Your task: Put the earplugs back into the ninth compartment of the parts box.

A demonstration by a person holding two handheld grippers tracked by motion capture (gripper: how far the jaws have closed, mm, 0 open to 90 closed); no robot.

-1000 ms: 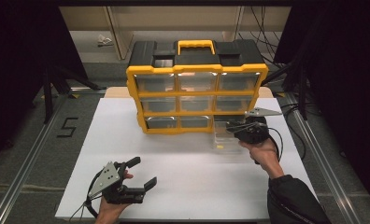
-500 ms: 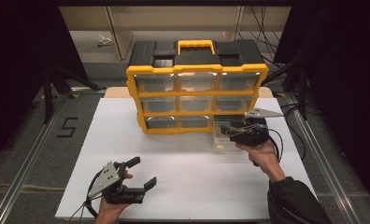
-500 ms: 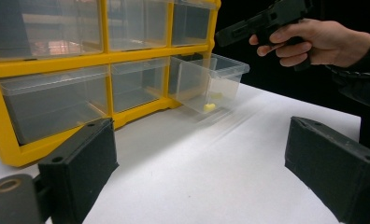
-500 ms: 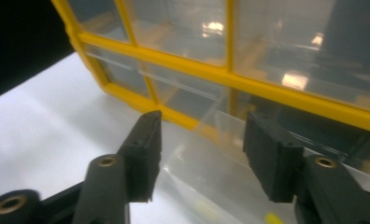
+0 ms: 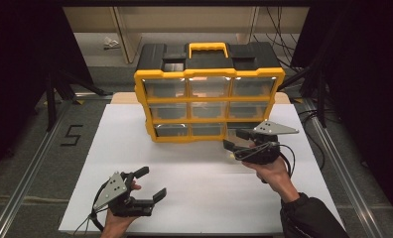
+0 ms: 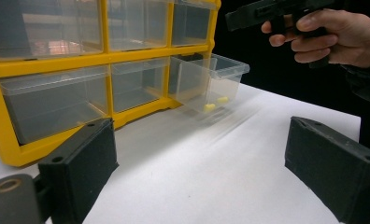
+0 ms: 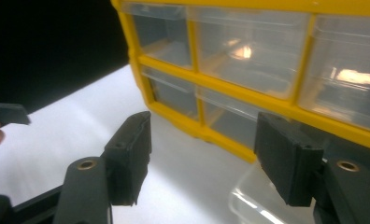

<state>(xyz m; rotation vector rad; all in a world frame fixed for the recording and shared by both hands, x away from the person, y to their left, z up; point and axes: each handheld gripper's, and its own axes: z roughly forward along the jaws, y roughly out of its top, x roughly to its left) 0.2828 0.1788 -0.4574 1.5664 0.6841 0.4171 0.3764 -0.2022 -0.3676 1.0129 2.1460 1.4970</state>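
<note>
A yellow and black organizer point(image 5: 209, 99) with clear drawers stands at the back of the white table. Its bottom right drawer point(image 6: 211, 79) is pulled out and holds two small yellow pieces point(image 6: 210, 107). My right gripper point(image 5: 234, 139) hovers just over that drawer, whose rim point(image 7: 253, 200) is below its jaws. Those jaws have just been opening, and my right gripper point(image 7: 202, 158) has nothing between them. My left gripper point(image 5: 152, 182) rests near the table's front left. In its own view my left gripper point(image 6: 202, 172) is open and empty, facing the organizer point(image 6: 94, 56).
The white tabletop point(image 5: 194, 173) stretches between the two hands. Metal rails point(image 5: 31, 168) run along both sides of the table, and a "5" mark point(image 5: 71, 135) is on the floor at the left. Shelving point(image 5: 120, 29) stands behind the organizer.
The right gripper's jaws have spread apart, and the hand has drawn slightly back and up from the pulled-out drawer's front. The left gripper has not moved.
</note>
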